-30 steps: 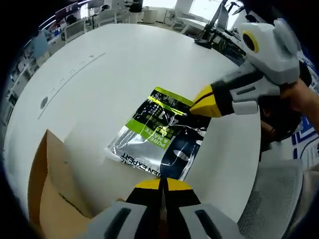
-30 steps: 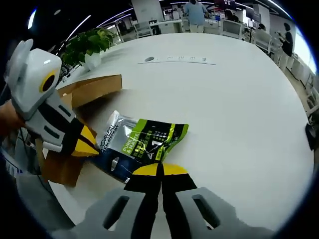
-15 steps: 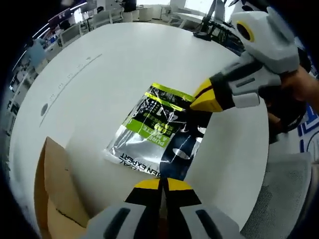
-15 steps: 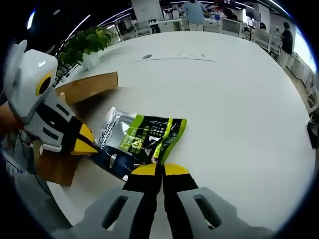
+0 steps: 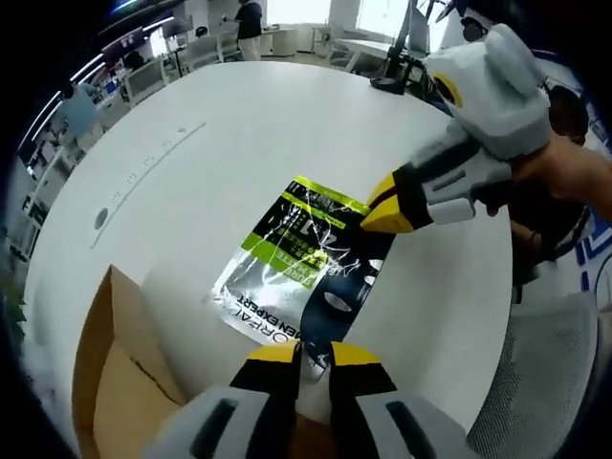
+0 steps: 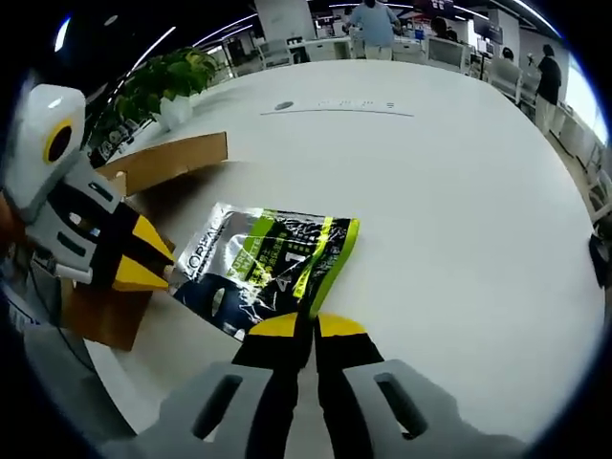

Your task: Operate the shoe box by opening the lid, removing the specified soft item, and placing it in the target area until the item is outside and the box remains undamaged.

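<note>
pouch (image 5: 304, 270) lies flat on worktop (image 5: 220, 143) outside the box (image 5: 115, 382), long axis running btwn both grippers. right gripper (image 6: 296, 328) pinches its far corner; left gripper (image 5: 316, 354) jaws slightly parted at the near edge.

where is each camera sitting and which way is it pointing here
Left gripper view: rides the left gripper, looking along its parted jaws over the pouch and white table; the right gripper and a hand enter from the right.
Right gripper view: rides the right gripper, jaws together at the pouch's edge, facing the cardboard box and plant.
Shared: pouch, box, table, both grippers.
</note>
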